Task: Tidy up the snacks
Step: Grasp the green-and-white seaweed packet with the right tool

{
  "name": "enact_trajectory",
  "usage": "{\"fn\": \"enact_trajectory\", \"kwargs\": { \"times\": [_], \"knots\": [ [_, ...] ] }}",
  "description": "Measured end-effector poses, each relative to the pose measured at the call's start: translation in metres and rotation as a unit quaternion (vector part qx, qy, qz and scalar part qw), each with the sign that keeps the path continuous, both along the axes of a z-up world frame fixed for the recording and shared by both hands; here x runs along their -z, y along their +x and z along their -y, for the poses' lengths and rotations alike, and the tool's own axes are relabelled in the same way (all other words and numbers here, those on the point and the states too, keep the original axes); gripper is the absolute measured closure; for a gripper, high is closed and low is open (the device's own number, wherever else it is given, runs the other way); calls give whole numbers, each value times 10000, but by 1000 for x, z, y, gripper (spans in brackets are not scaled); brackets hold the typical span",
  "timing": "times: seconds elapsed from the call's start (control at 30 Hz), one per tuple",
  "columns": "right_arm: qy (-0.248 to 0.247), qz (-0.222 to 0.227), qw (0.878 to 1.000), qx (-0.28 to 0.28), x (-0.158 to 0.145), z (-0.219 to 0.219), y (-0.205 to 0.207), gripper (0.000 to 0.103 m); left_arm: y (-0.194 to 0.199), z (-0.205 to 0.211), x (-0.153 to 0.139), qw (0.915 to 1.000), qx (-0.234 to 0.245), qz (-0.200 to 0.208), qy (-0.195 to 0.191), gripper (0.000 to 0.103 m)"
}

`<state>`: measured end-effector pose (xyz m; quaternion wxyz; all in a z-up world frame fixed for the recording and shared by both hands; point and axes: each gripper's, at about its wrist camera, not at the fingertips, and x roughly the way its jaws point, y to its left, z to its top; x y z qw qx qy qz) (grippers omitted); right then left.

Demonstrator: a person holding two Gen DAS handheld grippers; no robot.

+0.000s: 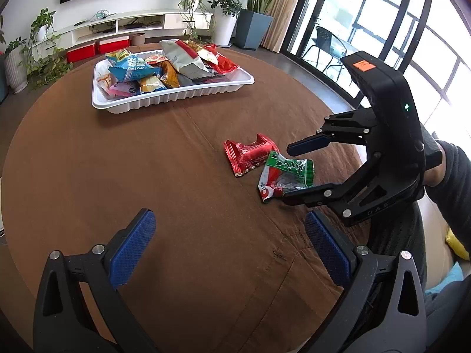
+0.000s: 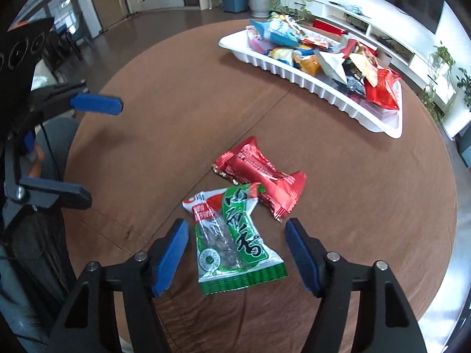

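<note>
Right gripper (image 2: 235, 253) straddles the green snack packet (image 2: 235, 244) on the brown tabletop (image 2: 147, 147), jaws apart, neither pad pressing it yet. A red packet (image 2: 259, 179) lies touching its far end. Left gripper (image 1: 229, 247) hangs open nearby, empty. The pick-up is apparently underway: next comes closing on the green packet alone, then carrying it to the white tray (image 2: 309, 85) of snacks.
</note>
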<state>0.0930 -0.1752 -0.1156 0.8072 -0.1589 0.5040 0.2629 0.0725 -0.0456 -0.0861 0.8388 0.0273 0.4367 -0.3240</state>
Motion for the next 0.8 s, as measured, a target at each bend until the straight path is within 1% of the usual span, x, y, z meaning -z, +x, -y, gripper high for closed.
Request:
{"fn": "enact_trajectory", "kwargs": {
  "times": [0.07, 0.17, 0.2, 0.33, 0.37, 0.4, 0.5, 0.7, 0.8],
  "knots": [
    [-158, -40, 9998, -119, 3, -4, 0, 33, 0, 2, 0, 10000, 55, 15, 15, 0],
    [-235, -118, 9993, -268, 6, -9, -2, 36, 0, 4, -1, 9999, 119, 27, 38, 0],
    [-251, -147, 9991, -307, 8, -11, -3, 39, 0, 4, -1, 9999, 135, 40, 54, 0],
    [-175, -215, 9992, -290, 7, -13, -3, 40, 4, 5, -4, 9997, 181, 77, 121, 0],
    [-173, -227, 9993, -257, 7, -12, -3, 44, 6, 6, -5, 9996, 205, 102, 154, 0],
    [-181, -234, 9993, -216, 6, -11, -2, 51, 8, 7, -7, 9995, 222, 129, 187, 0],
    [-78, -350, 9993, -87, 4, -6, 0, 60, 13, 12, -10, 9988, 325, 204, 312, 0],
    [35, -375, 9992, 137, 2, 2, -8, 72, 23, 32, -15, 9959, 593, 348, 591, 0],
    [139, -421, 9984, 347, 1, 9, -13, 75, 30, 49, -14, 9922, 842, 426, 815, 0]
  ]
}}
